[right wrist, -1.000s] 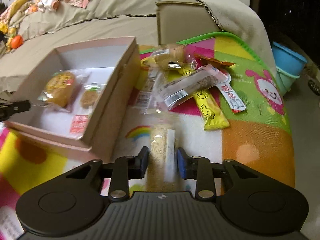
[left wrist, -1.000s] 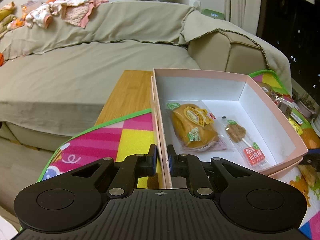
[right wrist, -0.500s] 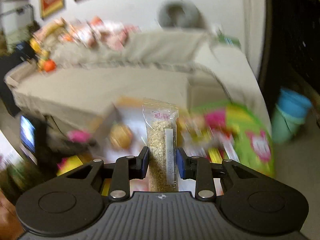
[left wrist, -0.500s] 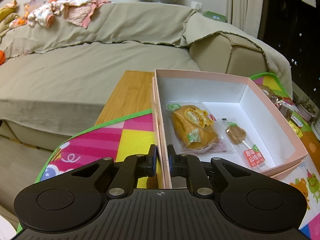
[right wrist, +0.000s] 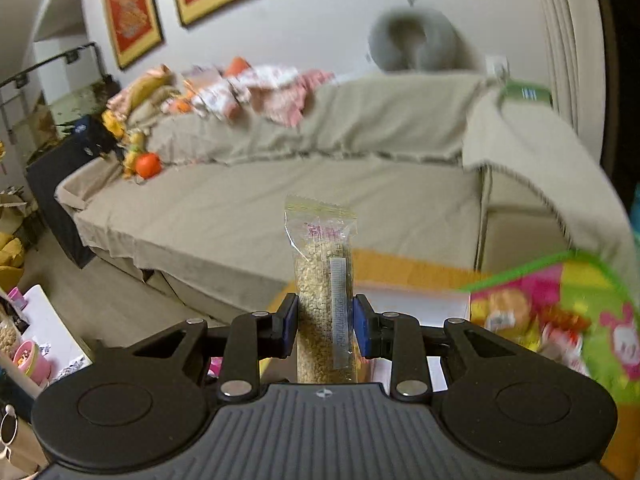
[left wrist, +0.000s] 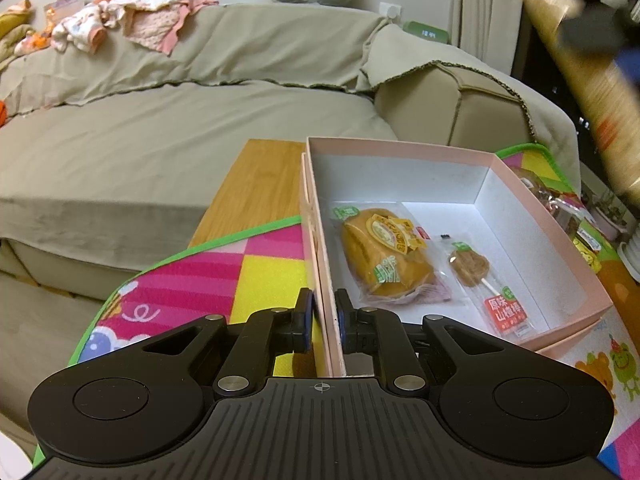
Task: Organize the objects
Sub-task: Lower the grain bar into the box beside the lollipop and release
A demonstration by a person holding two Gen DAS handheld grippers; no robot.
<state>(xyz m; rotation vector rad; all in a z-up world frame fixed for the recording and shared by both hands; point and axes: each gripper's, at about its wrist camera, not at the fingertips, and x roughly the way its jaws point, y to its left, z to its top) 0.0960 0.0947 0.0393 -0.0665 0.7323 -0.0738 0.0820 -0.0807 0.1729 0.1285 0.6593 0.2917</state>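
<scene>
Left gripper [left wrist: 324, 322] pinched shut on the near wall of the pink box [left wrist: 556, 220], low in the middle of the frame. Inside, at the left, a bun [left wrist: 384, 258] and a lollipop [left wrist: 480, 276]; bare white floor at the back and right. Right gripper [right wrist: 325, 328] clamped on a grain bar [right wrist: 322, 300], held upright mid-frame, clear of the mat [right wrist: 592, 320] at lower right.

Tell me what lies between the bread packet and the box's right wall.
In the left wrist view, a wrapped lollipop lies on the pink box floor between the bread packet and that wall.
</scene>
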